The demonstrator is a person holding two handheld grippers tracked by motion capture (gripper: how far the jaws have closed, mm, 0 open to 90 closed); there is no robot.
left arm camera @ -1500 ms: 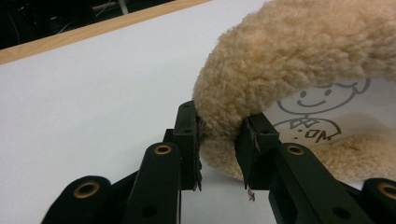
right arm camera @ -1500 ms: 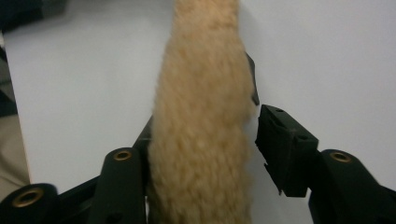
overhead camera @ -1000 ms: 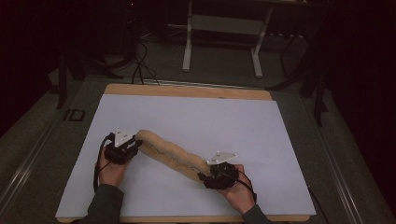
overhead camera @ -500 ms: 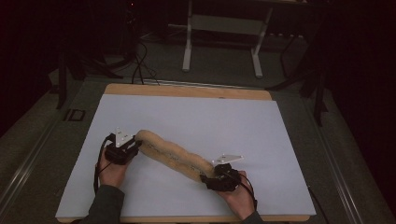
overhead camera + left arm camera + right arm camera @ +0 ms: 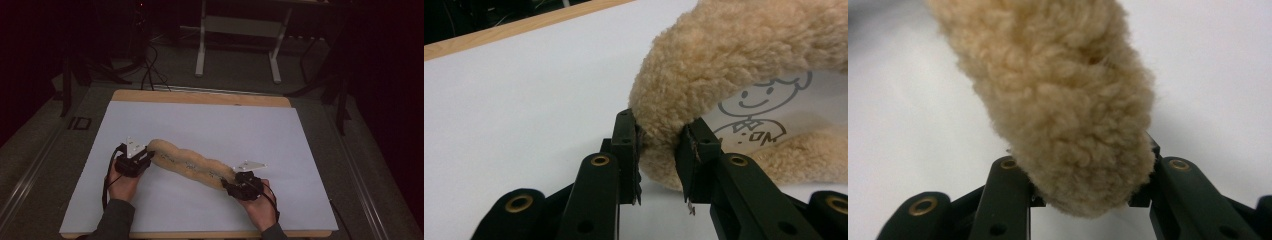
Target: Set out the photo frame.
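High view above table [image 5: 210,125], gripper views close along jaws, all sharing fleece roll [image 5: 192,165].

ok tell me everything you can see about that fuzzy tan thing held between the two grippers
The fleece piece is tan, curly pile like sherpa, rolled or folded long, with a pale inner lining printed with a smiling cartoon figure. It stretches diagonally over the white sheet. The left gripper pinches its folded edge; the right gripper clamps the other end.

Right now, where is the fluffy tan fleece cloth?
In the high view the fluffy tan fleece cloth lies slantwise on the white table sheet, near the front edge, stretched between the left gripper and the right gripper.
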